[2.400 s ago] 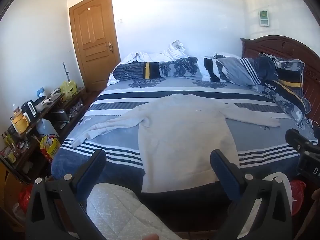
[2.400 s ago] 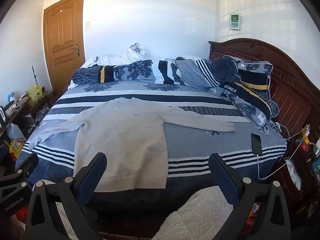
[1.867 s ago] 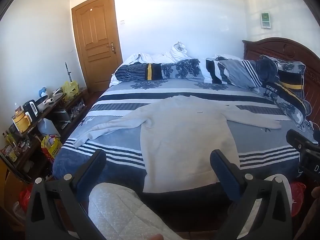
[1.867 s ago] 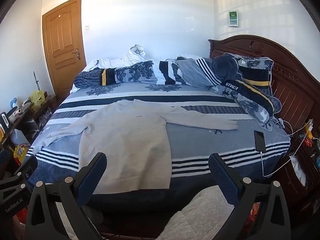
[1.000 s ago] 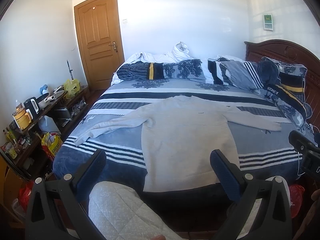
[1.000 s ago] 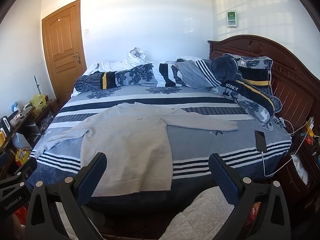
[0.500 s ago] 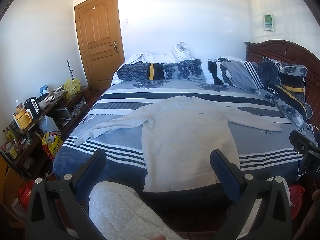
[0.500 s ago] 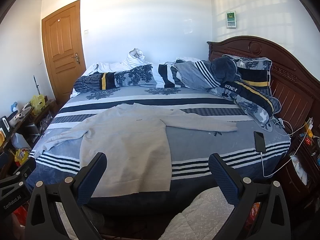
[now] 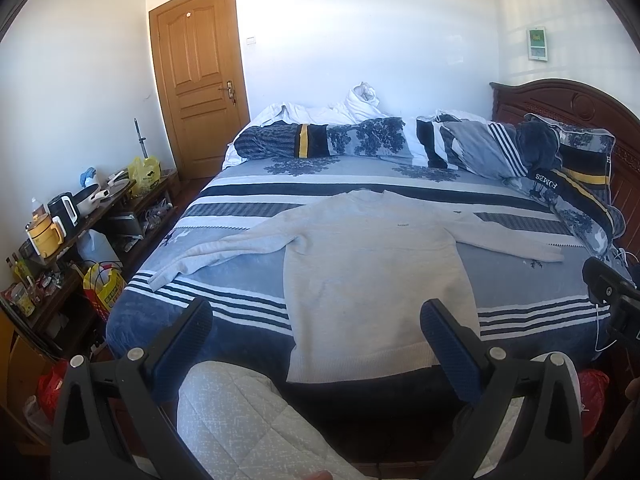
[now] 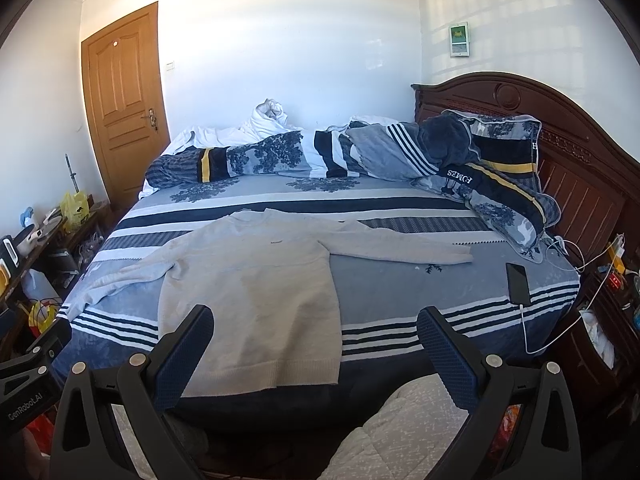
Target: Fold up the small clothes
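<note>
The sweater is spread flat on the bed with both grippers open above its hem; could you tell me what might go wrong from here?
1. The phone lies on the bed beyond the sweater's right sleeve, with a cable trailing off the edge; sweeping that sleeve could snag or drag it.
2. The hem hangs at the mattress edge, so a pull toward the person might slide the sweater off.
3. The left sleeve lies rumpled; folding it as is may trap creases.

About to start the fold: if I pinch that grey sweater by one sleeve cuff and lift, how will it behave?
The grey sweater lies limp and flat on the bed, so it will likely drape and trail. Its knit probably stretches, and its hem overhangs the near bed edge, so it may slide off.
</note>
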`<move>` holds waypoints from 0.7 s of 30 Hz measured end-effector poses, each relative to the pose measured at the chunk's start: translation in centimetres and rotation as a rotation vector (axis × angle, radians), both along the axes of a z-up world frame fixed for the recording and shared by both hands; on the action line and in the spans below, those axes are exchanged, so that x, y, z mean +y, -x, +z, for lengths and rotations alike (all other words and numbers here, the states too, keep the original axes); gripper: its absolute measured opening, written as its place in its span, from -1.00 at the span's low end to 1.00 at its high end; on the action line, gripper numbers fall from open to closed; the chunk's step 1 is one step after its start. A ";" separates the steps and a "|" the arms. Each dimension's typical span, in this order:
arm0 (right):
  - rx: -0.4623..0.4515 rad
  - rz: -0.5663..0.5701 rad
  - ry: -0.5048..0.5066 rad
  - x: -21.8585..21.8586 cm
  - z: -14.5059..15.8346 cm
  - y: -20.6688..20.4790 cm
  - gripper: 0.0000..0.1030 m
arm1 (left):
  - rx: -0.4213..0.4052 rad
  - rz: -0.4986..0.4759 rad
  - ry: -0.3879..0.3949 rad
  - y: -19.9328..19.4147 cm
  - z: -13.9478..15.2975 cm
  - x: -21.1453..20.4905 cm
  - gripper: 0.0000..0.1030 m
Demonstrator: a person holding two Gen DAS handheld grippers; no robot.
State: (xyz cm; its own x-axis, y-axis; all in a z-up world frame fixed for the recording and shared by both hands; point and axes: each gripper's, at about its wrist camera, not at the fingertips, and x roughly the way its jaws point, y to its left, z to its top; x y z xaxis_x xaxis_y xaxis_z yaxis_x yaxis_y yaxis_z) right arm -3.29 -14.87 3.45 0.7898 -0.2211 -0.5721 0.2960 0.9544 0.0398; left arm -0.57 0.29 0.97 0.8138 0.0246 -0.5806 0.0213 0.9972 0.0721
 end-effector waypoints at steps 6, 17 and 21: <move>-0.001 -0.004 -0.005 -0.1 -0.1 0.0 1.00 | 0.001 -0.001 0.000 0.0 0.0 0.0 1.00; -0.007 -0.008 -0.007 -0.1 -0.4 0.1 1.00 | 0.001 -0.001 0.001 -0.1 0.0 0.1 1.00; -0.007 -0.009 -0.006 -0.1 -0.3 0.0 1.00 | 0.001 -0.001 0.000 -0.1 0.0 0.0 1.00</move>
State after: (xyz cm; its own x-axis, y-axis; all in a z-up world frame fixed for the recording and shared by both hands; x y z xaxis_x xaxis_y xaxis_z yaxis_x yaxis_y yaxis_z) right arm -3.29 -15.00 3.10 0.7920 -0.2244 -0.5678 0.3038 0.9515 0.0476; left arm -0.51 0.34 0.97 0.8130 0.0238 -0.5818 0.0221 0.9972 0.0717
